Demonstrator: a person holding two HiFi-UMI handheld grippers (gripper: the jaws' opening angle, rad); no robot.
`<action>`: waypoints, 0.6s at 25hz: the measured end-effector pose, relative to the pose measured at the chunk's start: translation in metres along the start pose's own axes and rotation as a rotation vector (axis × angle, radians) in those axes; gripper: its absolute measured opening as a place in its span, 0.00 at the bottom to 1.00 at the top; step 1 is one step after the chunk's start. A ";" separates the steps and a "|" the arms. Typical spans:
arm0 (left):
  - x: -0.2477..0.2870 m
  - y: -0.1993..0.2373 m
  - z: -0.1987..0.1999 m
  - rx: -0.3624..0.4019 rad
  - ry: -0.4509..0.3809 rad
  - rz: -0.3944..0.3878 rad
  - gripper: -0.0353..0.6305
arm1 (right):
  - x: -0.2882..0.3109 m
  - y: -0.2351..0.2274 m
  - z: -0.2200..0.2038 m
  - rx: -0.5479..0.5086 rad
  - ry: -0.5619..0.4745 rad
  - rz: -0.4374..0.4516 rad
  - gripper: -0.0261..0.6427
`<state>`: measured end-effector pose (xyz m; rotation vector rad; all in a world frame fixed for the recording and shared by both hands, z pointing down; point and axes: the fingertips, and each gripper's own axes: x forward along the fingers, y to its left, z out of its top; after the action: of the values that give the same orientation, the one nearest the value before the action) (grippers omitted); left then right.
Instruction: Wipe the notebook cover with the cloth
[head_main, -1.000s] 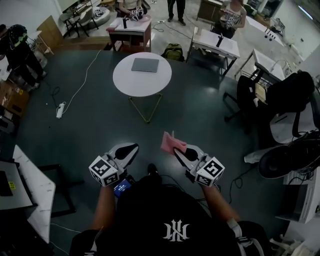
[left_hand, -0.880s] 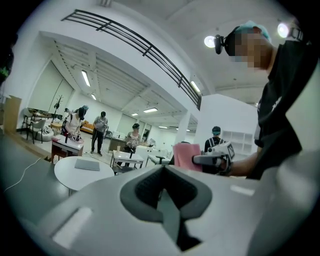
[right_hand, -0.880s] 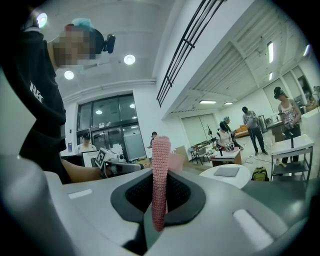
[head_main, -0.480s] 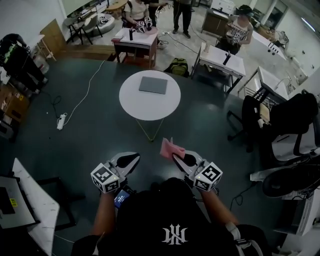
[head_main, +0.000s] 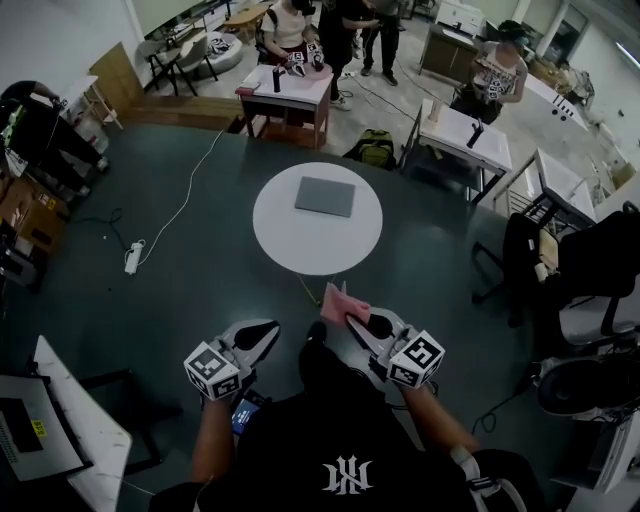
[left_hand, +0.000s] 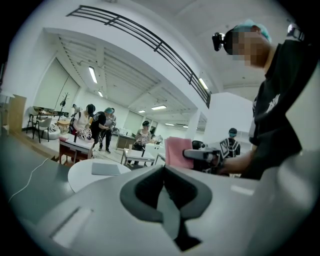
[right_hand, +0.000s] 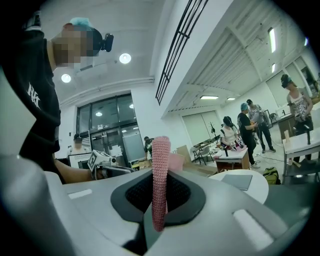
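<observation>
cloth gripped, notebook waiting out on the round counter

over on the left a power strip (head_main: 133, 258) and its white cable (head_main: 185, 185) lie on the dark floor, off the direct line ahead. the left hand-held gripper (head_main: 262, 330) is held out in front of the person with its jaws closed together and nothing between them.

ahead in the middle stands a round white counter (head_main: 290, 235), well apart from both grippers. the grey notebook (head_main: 325, 196) lies flat on it, closed, toward the far side of the top with bare white all round. it looks thin and stiff, light enough that i'd expect it to slide under a wipe, so the free left gripper pressing down on a corner would seem sensible. the counter has no lip, so i'd wipe inward from the rim rather than push the notebook toward it.

to the right, the right hand-held gripper (head_main: 352, 318) is clamped on a pink cloth (head_main: 338, 303). the cloth is knitted, soft and floppy, pinched on one edge with a flap standing above the jaws. that loose flap is what should meet the cover. wiping has not begun.

further right a dark office chair (head_main: 590, 300) and desks crowd the edge of the floor. the open way to the counter is straight ahead, and its thin legs (head_main: 305, 285) sit underneath the near rim.
</observation>
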<state>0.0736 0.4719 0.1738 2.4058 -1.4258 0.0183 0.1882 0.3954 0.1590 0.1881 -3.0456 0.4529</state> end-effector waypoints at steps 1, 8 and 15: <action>0.004 0.012 0.005 0.006 0.005 0.006 0.06 | 0.011 -0.010 0.001 0.006 -0.002 0.000 0.07; 0.033 0.104 0.044 0.025 0.068 0.053 0.06 | 0.091 -0.092 0.024 0.048 -0.012 0.018 0.07; 0.068 0.190 0.083 0.032 0.098 0.061 0.06 | 0.162 -0.154 0.054 0.055 -0.019 0.031 0.07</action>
<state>-0.0683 0.3069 0.1619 2.3514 -1.4642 0.1730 0.0453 0.2153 0.1635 0.1486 -3.0601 0.5408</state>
